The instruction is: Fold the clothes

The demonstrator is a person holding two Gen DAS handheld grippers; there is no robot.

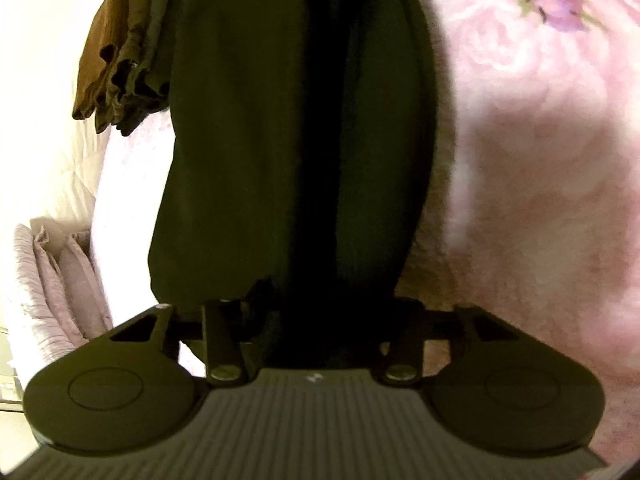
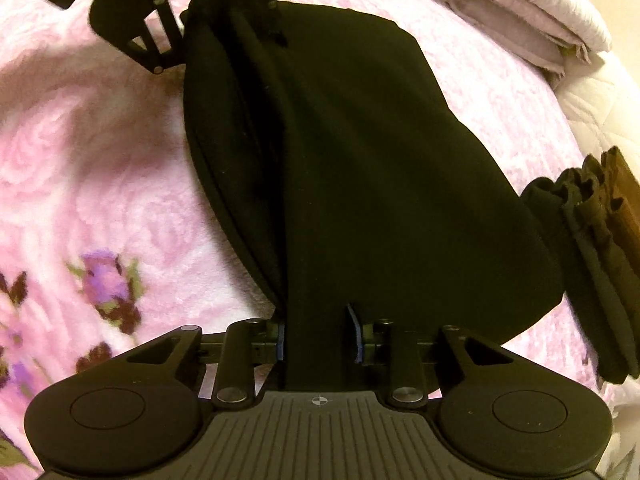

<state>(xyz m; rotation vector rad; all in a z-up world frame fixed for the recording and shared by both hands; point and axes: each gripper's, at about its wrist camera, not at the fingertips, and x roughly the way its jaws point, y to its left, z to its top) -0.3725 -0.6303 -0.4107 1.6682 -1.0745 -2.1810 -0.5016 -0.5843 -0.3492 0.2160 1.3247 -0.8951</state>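
Black garment (image 2: 360, 160) stretched over the pink floral bed (image 2: 100, 152); your right hand-held gripper (image 2: 318, 340) and left hand-held gripper (image 1: 316, 320) each pinch an end.

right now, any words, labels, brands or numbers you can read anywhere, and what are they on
No readable text anywhere.
A small white mark on the left gripper body: too blurred to read.
A small crosshair sign, not letters, on the right gripper body.
Black garment, pink floral blanket, brown folded clothes and the pale bedding: no label or print with words showing.
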